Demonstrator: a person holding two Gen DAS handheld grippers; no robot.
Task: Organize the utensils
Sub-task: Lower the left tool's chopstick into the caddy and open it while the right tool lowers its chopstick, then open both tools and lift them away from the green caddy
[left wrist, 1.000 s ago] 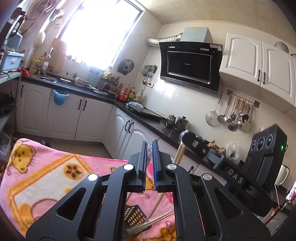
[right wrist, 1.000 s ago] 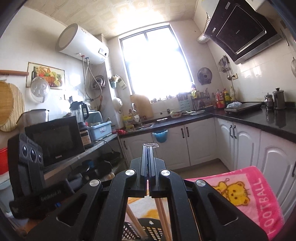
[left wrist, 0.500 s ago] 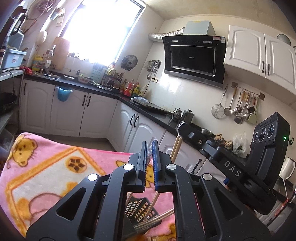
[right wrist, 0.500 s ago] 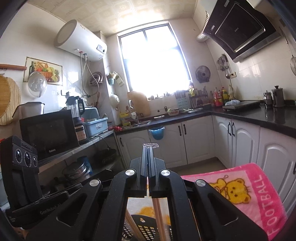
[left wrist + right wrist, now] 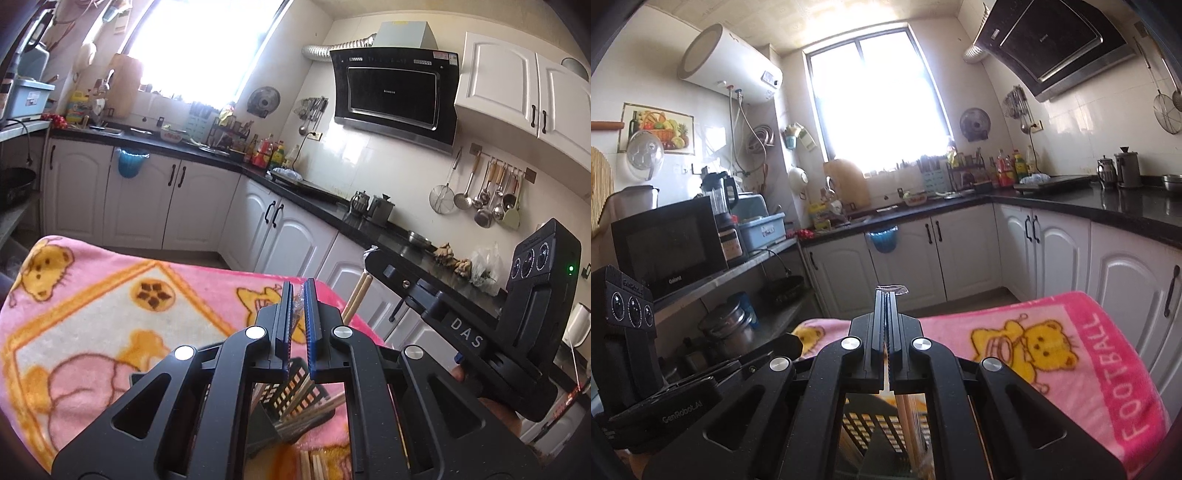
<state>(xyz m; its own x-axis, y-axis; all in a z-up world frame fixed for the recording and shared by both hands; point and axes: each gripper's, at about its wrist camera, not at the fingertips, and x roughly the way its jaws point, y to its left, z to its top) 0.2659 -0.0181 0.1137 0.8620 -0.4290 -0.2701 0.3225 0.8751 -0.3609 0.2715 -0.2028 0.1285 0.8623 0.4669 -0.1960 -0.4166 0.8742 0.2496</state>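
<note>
Over pink blanket [image 5: 92, 314] in sunny kitchen, holding both tools above black basket [image 5: 295, 391] of chopsticks [image 5: 314, 410], left gripper [image 5: 298, 295] pinching crinkly wrapper, right gripper [image 5: 888, 295] squeezed tight on thin clear film, sorting seemingly only partly done.

Pink bear-print blanket [image 5: 110, 314], black basket [image 5: 295, 391]
</note>
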